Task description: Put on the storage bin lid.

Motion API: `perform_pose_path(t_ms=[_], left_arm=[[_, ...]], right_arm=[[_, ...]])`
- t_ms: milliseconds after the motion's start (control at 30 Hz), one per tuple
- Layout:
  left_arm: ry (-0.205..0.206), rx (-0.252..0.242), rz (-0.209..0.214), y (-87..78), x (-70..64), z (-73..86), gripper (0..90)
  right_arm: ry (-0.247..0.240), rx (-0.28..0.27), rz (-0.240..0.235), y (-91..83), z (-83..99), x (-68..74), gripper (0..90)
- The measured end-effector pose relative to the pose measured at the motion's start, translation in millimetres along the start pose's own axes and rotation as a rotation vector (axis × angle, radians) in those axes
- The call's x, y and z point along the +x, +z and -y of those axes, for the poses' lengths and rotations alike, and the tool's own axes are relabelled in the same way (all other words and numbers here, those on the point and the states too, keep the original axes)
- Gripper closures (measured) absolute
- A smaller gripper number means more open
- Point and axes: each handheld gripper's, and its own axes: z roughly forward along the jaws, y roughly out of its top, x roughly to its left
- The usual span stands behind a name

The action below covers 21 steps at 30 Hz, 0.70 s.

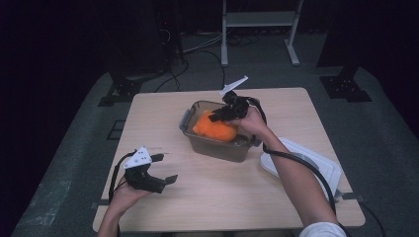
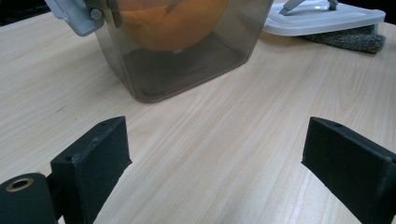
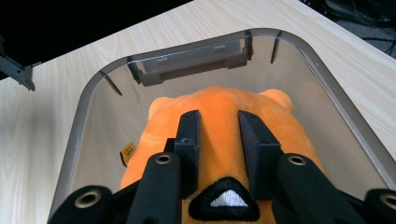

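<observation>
We see the orange plush toy (image 3: 219,140) sitting in the open grey plastic container (image 1: 217,143) near the table's middle, pinched between the narrowed jaws of our right gripper (image 3: 218,121). Our left gripper (image 1: 163,168) hovers well apart near the table's (image 1: 207,197) front left, jaws spread wide and empty. The white lid (image 1: 316,165) lies just right of the container.

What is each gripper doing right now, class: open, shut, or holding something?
Left gripper: open, empty, above the table.
Right gripper: jaws shut on the orange plush toy, inside the clear container.
</observation>
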Motion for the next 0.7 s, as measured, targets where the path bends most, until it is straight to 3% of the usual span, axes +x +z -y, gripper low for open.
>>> perform_pose_path(t_ms=[700], left_arm=[[-0.001,0.001,0.004,0.4,-0.1,-0.3,6.5]], right_arm=[[0.008,0.048,-0.014,8.3,-1.1,-0.6,67.2]])
